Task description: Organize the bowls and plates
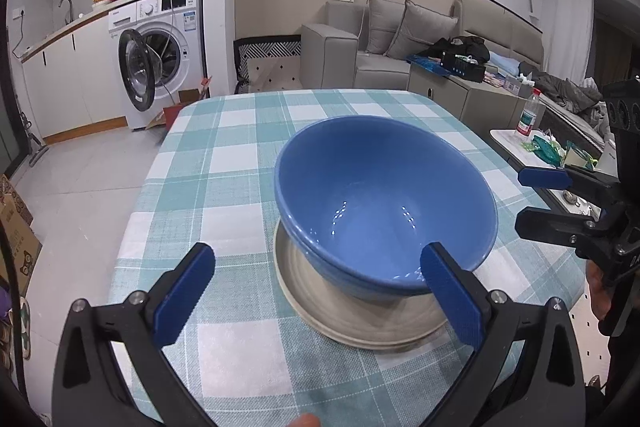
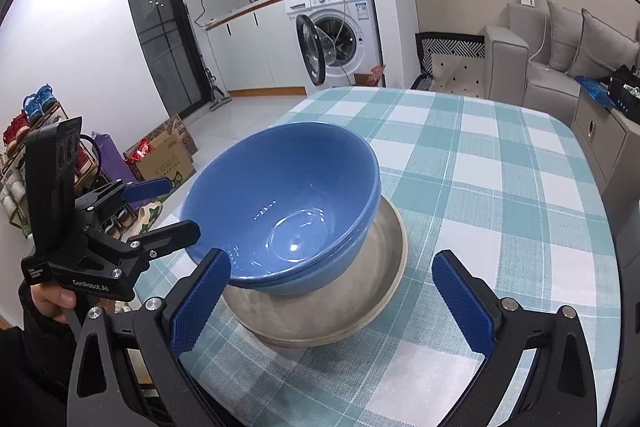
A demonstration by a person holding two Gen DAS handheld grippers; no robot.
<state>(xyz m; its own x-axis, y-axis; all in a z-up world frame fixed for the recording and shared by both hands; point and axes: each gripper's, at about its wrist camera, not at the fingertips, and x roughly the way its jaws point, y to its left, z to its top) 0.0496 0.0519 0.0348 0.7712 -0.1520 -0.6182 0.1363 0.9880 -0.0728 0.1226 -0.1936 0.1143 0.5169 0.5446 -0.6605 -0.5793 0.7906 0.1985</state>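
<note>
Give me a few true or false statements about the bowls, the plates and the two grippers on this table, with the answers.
1. The blue bowls sit on the beige plates. True.
2. The left gripper is clamped on the bowl rim. False: its jaws are open, holding nothing.
3. The tablecloth is plain red. False: it is a teal and white check.
4. The right gripper is open and empty. True.
5. The bowls hold soup. False: the top bowl is empty.
</note>
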